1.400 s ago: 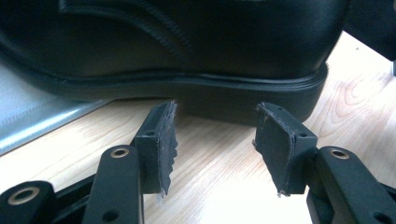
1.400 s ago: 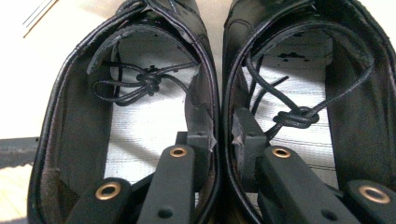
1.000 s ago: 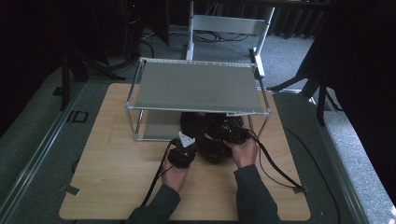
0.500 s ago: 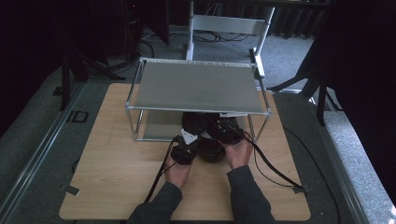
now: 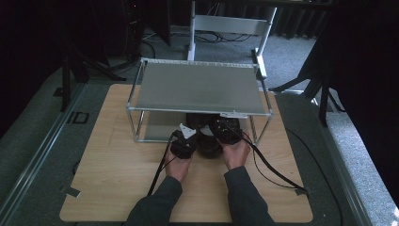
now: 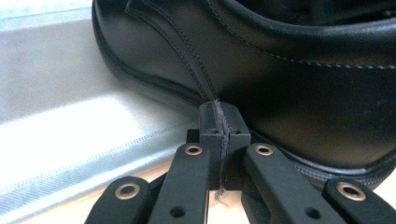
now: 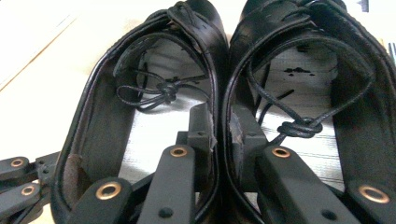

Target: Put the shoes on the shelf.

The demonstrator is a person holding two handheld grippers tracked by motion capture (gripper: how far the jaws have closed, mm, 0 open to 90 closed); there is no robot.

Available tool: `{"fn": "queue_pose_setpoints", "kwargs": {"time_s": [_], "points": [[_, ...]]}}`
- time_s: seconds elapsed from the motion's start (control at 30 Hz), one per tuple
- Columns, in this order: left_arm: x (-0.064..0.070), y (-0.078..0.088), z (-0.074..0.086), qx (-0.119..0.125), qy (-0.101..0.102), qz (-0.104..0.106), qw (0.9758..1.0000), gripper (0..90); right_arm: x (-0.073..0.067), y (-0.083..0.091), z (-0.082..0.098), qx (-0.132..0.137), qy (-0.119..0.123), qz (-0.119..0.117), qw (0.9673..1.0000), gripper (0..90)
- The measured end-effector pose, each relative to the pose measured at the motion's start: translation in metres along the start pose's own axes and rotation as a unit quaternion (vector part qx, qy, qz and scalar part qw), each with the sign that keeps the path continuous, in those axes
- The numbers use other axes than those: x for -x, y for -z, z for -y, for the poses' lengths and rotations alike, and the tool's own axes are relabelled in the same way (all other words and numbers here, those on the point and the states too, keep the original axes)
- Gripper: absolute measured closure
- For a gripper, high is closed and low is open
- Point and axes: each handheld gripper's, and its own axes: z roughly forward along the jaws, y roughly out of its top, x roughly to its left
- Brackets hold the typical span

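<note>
1. The right gripper (image 7: 219, 126) clamped the touching inner walls of two black leather shoes (image 7: 154, 93) at the shelf rack (image 5: 197, 89) on the table (image 5: 113, 188).
2. The left gripper (image 6: 219, 116), clenched empty, touched one shoe's side.

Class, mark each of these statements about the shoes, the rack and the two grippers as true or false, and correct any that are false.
1. The right gripper pinches the inner walls of both black shoes together. True.
2. The left gripper is wide open. False: its fingers are closed together, with nothing between them, right against the side of a shoe.
3. The shoes stand on the top shelf of the metal rack. False: they sit low at the rack's front, partly under the bare top shelf.
4. The shoes have laces. True.
5. The rack stands on a wooden board. True.
</note>
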Motion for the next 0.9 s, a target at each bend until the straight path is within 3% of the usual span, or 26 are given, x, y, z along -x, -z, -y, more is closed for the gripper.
{"fn": "queue_pose_setpoints", "kwargs": {"time_s": [0.37,0.9], "points": [[-0.01,-0.015,-0.003,0.005,0.018,-0.001,0.9998,90.0,-0.003,-0.012,0.003,0.023,-0.013,0.019,0.9995,80.4],[-0.015,-0.036,-0.009,0.023,0.014,-0.024,0.9994,90.0,-0.003,-0.027,0.004,0.067,-0.015,0.043,0.9967,80.4]]}}
